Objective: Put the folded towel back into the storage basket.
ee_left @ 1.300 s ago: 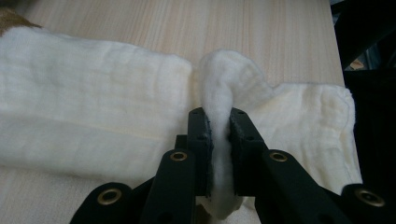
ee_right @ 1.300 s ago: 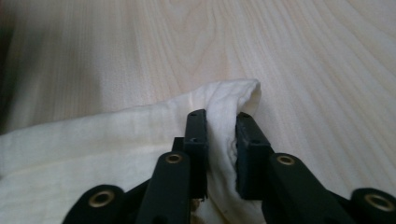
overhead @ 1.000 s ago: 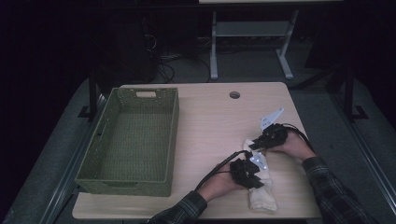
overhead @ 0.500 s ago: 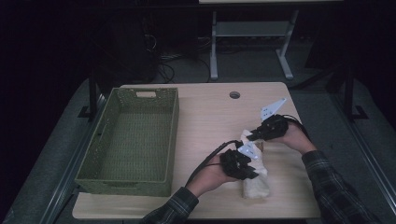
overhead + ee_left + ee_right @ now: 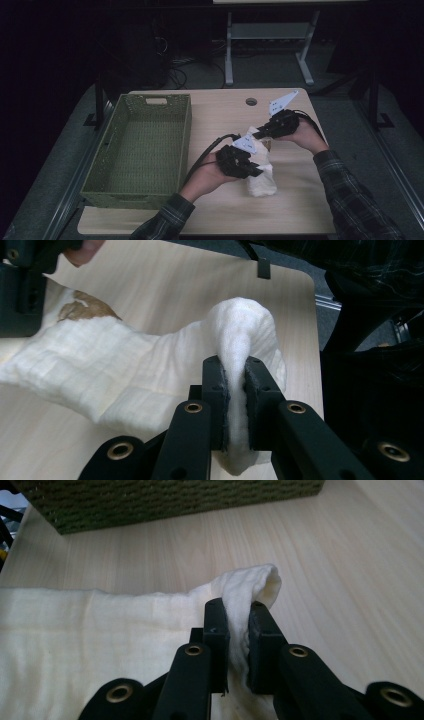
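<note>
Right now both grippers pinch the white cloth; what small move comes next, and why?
Probably carry it left toward the green woven basket. The left gripper and right gripper each clamp a fold of the white cloth, its near end seemingly resting on the table, and the basket sits empty.

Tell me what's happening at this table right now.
A person holds a tool in each hand, and both are clamped on a white cloth. The left tool pinches a bunched fold at one end; the right tool pinches an edge at the other. The cloth lies on the wooden table, part of it raised by the tools, beside a green woven basket with nothing in it.
</note>
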Action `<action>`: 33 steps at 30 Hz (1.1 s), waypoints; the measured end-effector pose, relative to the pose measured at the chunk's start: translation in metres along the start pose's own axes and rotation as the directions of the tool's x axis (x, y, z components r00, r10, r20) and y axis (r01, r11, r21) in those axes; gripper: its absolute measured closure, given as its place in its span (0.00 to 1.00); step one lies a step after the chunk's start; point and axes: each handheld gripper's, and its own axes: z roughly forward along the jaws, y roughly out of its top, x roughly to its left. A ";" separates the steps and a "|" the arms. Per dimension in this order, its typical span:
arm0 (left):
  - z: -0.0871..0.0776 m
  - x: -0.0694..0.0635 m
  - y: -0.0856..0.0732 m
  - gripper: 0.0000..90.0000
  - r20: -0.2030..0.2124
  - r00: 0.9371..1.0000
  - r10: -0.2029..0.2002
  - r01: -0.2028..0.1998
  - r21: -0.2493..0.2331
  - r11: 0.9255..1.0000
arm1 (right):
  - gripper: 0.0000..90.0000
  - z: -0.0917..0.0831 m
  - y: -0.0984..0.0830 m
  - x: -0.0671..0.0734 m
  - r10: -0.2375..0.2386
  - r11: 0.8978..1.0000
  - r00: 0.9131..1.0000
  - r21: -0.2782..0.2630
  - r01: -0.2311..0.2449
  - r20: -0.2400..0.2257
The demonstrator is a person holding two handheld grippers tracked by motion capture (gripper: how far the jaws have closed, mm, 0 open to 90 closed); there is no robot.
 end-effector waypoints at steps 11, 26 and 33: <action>-0.051 0.009 -0.004 0.90 -0.033 0.999 -0.006 0.006 -0.010 1.000 | 0.90 0.011 0.040 -0.001 -0.027 0.999 1.000 -0.029 0.027 -0.012; -0.125 0.021 -0.027 0.90 -0.089 0.996 -0.002 -0.002 -0.050 0.999 | 0.90 0.039 0.114 0.002 -0.116 0.993 0.993 -0.033 0.116 -0.003; -0.149 0.029 -0.045 0.90 -0.116 0.993 -0.020 0.014 -0.050 0.999 | 0.90 0.062 0.146 0.001 -0.158 0.987 0.987 -0.031 0.157 -0.009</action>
